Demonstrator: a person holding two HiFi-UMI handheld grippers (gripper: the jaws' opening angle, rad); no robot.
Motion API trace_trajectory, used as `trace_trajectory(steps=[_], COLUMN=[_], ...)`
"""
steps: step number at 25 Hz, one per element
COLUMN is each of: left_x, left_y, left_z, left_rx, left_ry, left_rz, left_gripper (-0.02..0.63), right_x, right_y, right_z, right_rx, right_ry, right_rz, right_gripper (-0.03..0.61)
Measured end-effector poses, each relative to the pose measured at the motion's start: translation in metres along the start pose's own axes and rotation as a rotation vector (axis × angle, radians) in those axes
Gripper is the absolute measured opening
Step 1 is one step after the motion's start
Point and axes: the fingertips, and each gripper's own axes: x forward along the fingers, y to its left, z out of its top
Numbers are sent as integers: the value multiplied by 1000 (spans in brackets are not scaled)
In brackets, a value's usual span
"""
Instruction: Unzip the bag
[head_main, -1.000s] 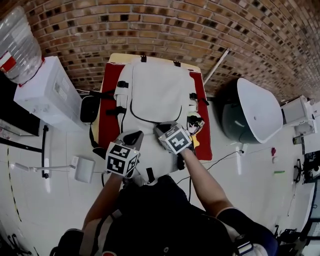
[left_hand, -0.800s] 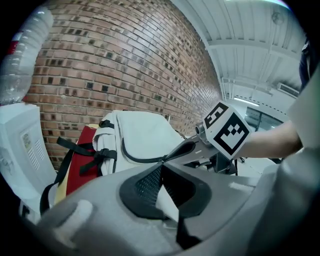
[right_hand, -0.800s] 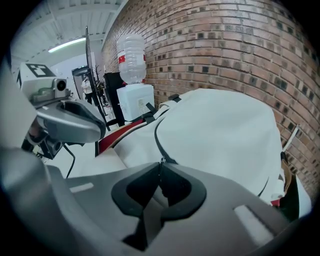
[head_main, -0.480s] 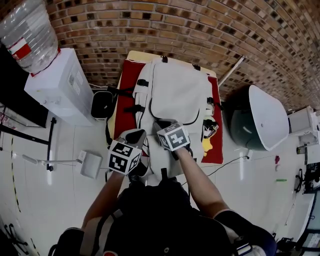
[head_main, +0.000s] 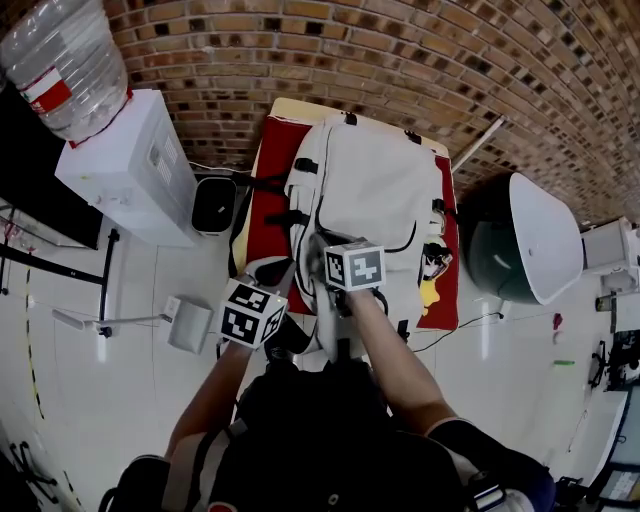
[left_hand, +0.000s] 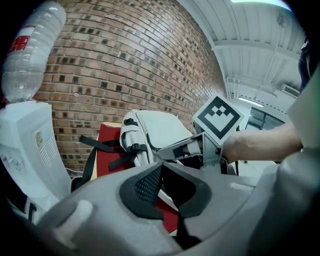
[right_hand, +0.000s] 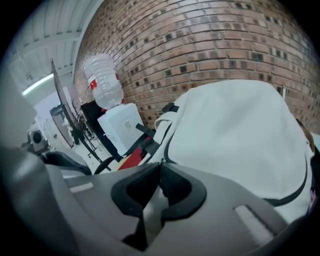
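A white backpack (head_main: 370, 190) lies flat on a red cloth (head_main: 268, 190) on a small table. My right gripper (head_main: 318, 246) is at the bag's near left side, and its tips (right_hand: 161, 164) sit on the small zipper pull (right_hand: 161, 160) at the end of the black zipper line (right_hand: 169, 134). Its jaws are opening slightly, with the pull still pinched between them. My left gripper (head_main: 272, 272) is at the bag's near left corner. In its own view the left gripper (left_hand: 160, 165) is shut on a black mesh-lined piece of the bag, and the right gripper (left_hand: 162, 153) reaches in just ahead.
A white water dispenser (head_main: 125, 170) with a bottle (head_main: 65, 60) stands left of the table, with a black bin (head_main: 213, 205) beside it. A dark green and white chair (head_main: 520, 240) is at the right. Small colourful items (head_main: 432, 262) lie by the bag's right edge. A brick wall is behind.
My right gripper has moved left along the bag's near edge, from right of centre to the left side. The left gripper has stayed by the bag's near left corner.
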Motion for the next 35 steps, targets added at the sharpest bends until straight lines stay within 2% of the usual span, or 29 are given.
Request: trace_trajectory(steps=[3, 6, 15, 19, 22, 26, 28, 31, 35], left_x=[0, 1, 4, 7, 9, 11, 14, 18, 23], left_y=[4, 7, 12, 8, 7, 4, 0, -8, -20], left_z=[-2, -3, -10, -11, -9, -3, 2, 15, 33], left_rx=[-4, -8, -21, -24, -21, -11, -4, 7, 23], left_ry=[3, 5, 25, 26, 23, 17, 10, -6, -36], left_rz=[-4, -7, -20, -31, -31, -14, -2, 17, 45], left_gripper=[1, 0, 2, 1, 2, 1, 2, 0, 2], right_x=[6, 12, 26, 31, 30, 24, 13, -11, -50], right_y=[0, -1, 1, -1, 0, 11, 13, 10, -7], right_z=[6, 10, 29, 31, 29, 22, 22, 29, 37], right_rx=[131, 205, 251, 235, 148, 112, 111, 74, -19], right_ry=[-25, -37, -51, -57, -39, -15, -32, -93, -195], right_rz=[-3, -22, -24, -30, -26, 81, 125, 175, 198], right_gripper=[29, 29, 35, 38, 47, 115, 123, 103, 16])
